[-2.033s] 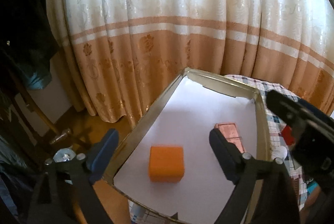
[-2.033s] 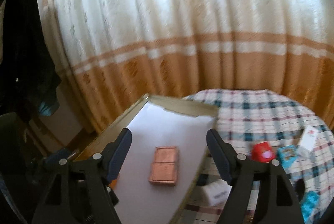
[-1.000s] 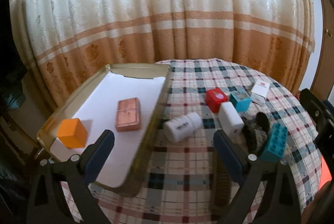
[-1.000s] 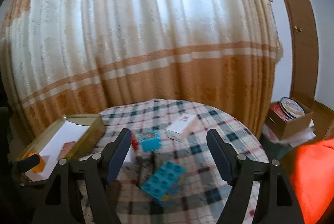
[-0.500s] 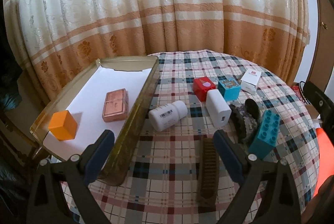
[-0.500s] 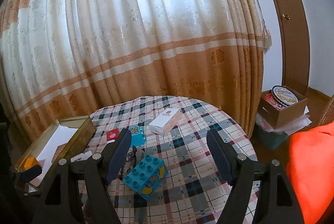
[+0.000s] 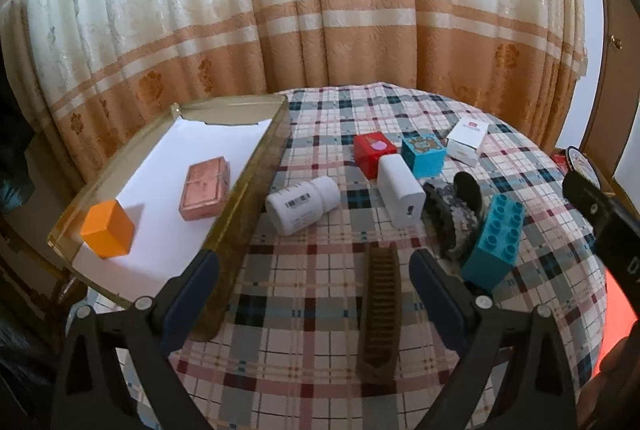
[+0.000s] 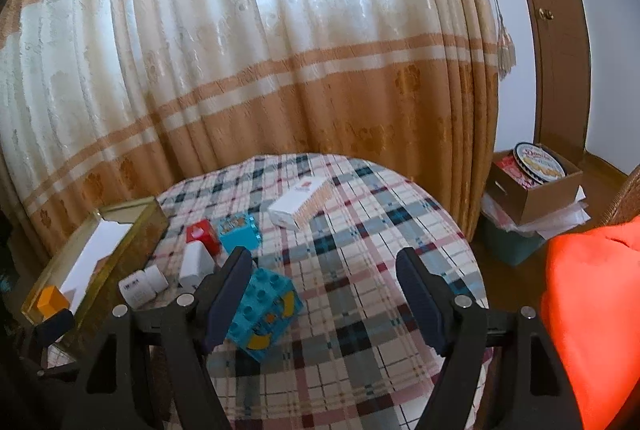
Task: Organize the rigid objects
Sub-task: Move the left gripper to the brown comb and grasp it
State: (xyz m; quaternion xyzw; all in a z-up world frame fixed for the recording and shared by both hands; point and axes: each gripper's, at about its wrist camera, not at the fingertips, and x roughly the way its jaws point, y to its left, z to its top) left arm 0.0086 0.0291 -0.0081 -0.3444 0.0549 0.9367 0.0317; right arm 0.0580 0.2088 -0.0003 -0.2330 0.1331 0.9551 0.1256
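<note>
Nearest the left wrist camera, the left gripper [image 7: 314, 280] hangs over the checked tablecloth [image 7: 320, 314] with its jaws spread and nothing between them. Just past its fingertips lies a brown ridged comb-like bar [image 7: 379, 310]. The right gripper [image 8: 324, 280] is spread wide and empty too, hovering low beside the turquoise studded building brick [image 8: 264, 314].

Beyond these, most of the sorting looks undone. Loose on the cloth lie a white pill bottle with a barcode label [image 7: 303, 205], a white rounded plastic block [image 7: 401, 189], a dark patterned hair claw [image 7: 452, 218], a red cube [image 7: 375, 153], a teal printed cube [image 7: 423, 156] and, farthest, a white carton with a red mark [image 7: 468, 141].

Only two pieces sit in the shallow gold-rimmed tray lined with white paper [image 7: 256, 165] at the left: an orange cube [image 7: 107, 228] near its front corner and a copper-coloured flat tin [image 7: 206, 187] further in. I judge the task barely begun, the brick probably next.
</note>
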